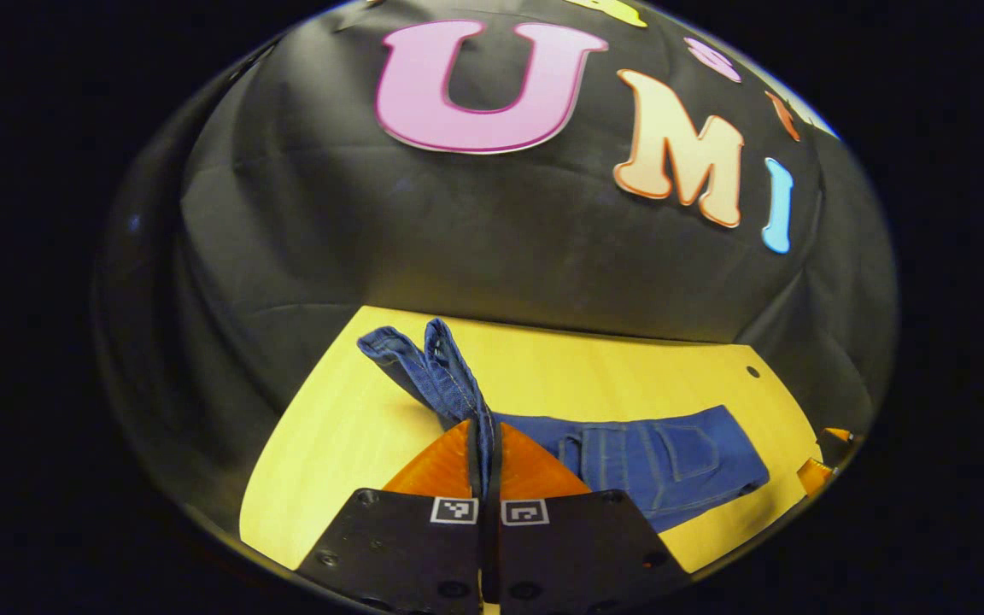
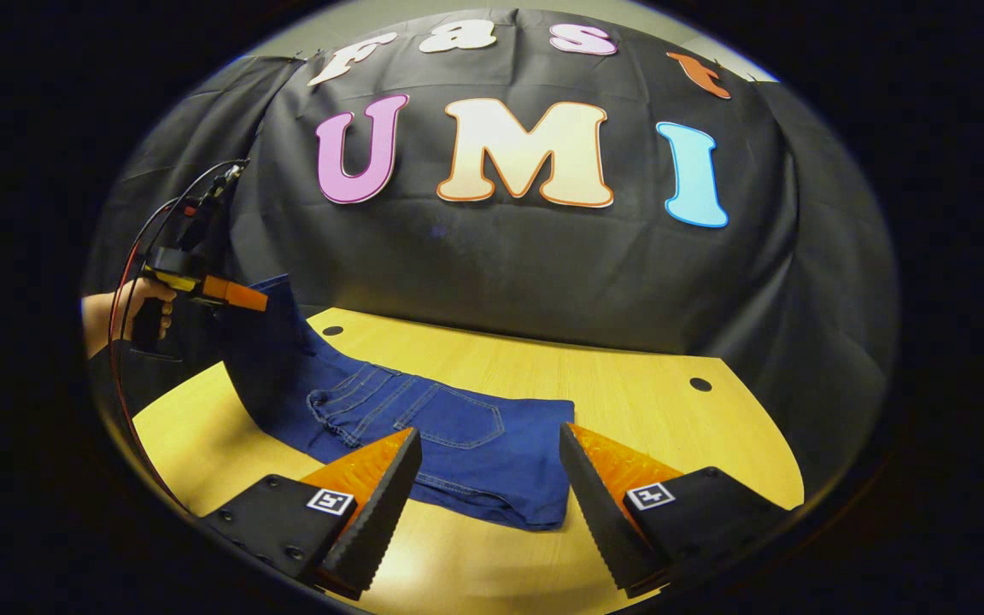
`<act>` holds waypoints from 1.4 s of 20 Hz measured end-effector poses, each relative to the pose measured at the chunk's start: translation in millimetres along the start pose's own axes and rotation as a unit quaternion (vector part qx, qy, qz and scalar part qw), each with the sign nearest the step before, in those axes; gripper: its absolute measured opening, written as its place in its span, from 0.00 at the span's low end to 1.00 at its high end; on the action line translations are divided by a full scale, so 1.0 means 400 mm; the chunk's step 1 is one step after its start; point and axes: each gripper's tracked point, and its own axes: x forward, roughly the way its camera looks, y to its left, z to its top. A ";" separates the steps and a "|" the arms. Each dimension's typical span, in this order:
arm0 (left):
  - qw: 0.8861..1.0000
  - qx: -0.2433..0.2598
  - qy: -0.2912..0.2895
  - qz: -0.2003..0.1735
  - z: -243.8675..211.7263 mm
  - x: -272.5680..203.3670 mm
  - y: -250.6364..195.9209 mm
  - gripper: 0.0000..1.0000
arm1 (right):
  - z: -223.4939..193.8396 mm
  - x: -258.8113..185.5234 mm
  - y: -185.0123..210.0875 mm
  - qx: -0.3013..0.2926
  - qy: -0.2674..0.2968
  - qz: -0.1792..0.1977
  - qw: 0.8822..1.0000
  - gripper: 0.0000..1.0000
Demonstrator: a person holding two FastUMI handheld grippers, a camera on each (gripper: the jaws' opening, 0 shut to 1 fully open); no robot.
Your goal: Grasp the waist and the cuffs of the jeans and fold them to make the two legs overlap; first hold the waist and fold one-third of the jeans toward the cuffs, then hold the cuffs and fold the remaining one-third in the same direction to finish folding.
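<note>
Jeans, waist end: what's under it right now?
The waist end of the jeans lies flat on the wooden table. Anything beneath the denim is covered. The left gripper lifts the leg end clear.

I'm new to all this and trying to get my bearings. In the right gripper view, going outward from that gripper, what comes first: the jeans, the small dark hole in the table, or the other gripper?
1. Jeans: lying right between the right gripper fingers.
2. Hole: on the table, farther back on the right.
3. Left gripper: far left, raised, lifting the jeans' leg end.
</note>
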 end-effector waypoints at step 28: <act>0.992 0.070 -0.038 -0.098 -0.175 0.010 -0.619 0.96 | 0.080 -0.097 -0.231 0.079 -0.063 -0.023 0.995 0.99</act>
